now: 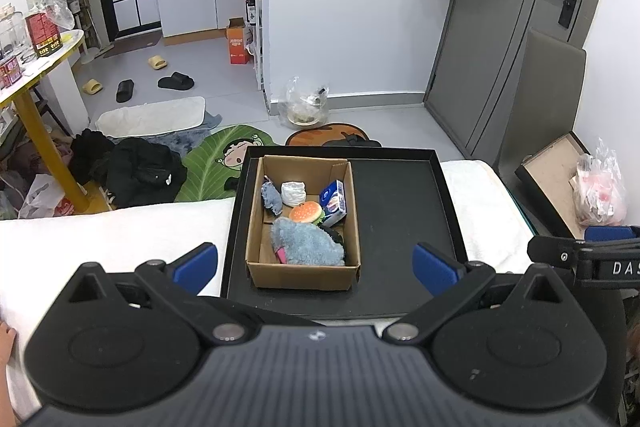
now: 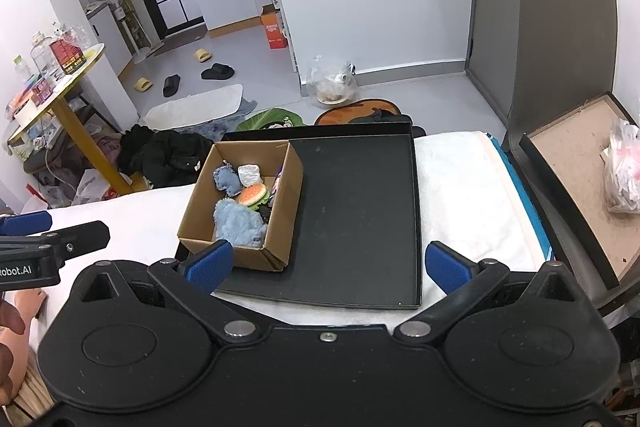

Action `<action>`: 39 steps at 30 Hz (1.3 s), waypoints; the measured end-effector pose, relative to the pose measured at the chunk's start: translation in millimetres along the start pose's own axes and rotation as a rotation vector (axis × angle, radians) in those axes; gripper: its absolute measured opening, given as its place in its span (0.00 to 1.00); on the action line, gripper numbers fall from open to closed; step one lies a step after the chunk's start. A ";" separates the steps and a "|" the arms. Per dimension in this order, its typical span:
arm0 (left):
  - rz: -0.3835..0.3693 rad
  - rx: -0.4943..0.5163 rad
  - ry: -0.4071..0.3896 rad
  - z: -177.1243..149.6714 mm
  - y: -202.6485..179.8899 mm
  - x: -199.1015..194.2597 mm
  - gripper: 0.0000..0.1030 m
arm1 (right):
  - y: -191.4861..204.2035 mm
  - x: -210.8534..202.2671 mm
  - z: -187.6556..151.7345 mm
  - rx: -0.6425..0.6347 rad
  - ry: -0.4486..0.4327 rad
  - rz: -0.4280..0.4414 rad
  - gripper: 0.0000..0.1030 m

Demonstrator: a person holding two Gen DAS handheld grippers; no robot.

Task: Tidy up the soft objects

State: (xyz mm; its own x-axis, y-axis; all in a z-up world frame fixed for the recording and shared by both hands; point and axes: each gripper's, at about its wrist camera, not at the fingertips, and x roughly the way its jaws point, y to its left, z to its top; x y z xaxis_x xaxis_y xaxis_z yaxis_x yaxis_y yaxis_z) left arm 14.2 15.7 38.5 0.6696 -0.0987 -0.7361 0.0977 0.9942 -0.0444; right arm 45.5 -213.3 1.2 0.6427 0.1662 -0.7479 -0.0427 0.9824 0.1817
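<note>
Cardboard box in the left half of a black tray, tray on a white cloth-covered surface. Inside the box: big blue fuzzy plush at the near end, burger-shaped toy just behind it, smaller blue-grey plush and white crumpled lump toward the far end, blue-and-white packet leaning on the right wall. Right half of tray bare black. Left gripper held over the tray's near edge, blue pads spread wide, nothing between. Right gripper likewise splayed and holding nothing, left pad overlapping the box's near corner in its own view; contact with the box impossible to tell
</note>
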 end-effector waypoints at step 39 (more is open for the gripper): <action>-0.036 0.011 -0.009 -3.9 -6.4 13.1 1.00 | -1.5 4.6 2.6 0.009 -0.009 -0.034 1.00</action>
State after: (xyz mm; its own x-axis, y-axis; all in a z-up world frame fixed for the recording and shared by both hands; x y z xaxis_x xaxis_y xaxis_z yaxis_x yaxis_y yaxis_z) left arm 19.5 8.2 26.5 0.6724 -0.1346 -0.7278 0.1294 0.9896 -0.0634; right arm 50.5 -214.2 -0.9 0.6503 0.1318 -0.7482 -0.0135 0.9867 0.1621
